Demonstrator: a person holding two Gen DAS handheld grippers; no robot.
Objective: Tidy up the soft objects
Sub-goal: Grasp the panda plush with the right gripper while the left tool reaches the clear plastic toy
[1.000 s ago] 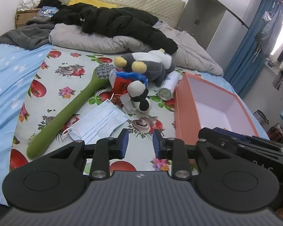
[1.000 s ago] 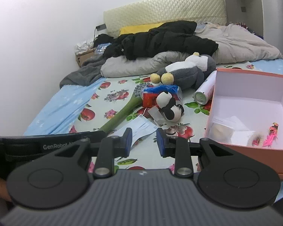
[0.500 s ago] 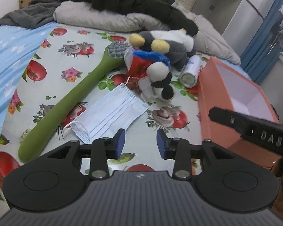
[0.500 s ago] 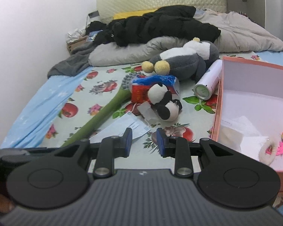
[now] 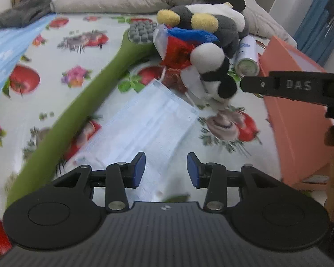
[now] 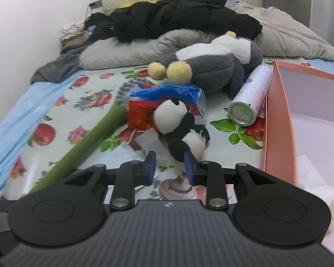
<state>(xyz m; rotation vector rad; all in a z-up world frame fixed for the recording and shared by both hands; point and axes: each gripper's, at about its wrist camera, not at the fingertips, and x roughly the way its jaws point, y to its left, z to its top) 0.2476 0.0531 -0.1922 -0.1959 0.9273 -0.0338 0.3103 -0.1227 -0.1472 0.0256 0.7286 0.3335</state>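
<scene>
Right gripper [image 6: 168, 165] seen low over fruit-print sheet [image 6: 89, 102], jaws parted, nothing held between. Small panda plush [image 6: 180, 131] lying just ahead of fingertips, resting against red-and-blue packet [image 6: 149, 109]. Grey penguin plush [image 6: 211, 66] behind packet. Spray can [image 6: 250, 98] laid beside pink box [image 6: 278, 120], apparently touching wall. Green long-handled massager [image 6: 89, 142] stretched diagonally at left. Black jacket [image 6: 173, 17] piled on grey bedding [image 6: 127, 51].

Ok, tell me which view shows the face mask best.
Left wrist view: the face mask lies almost whole on the sheet, just ahead of the open left gripper. The right wrist view shows only a blurred sliver behind its gripper.
</scene>
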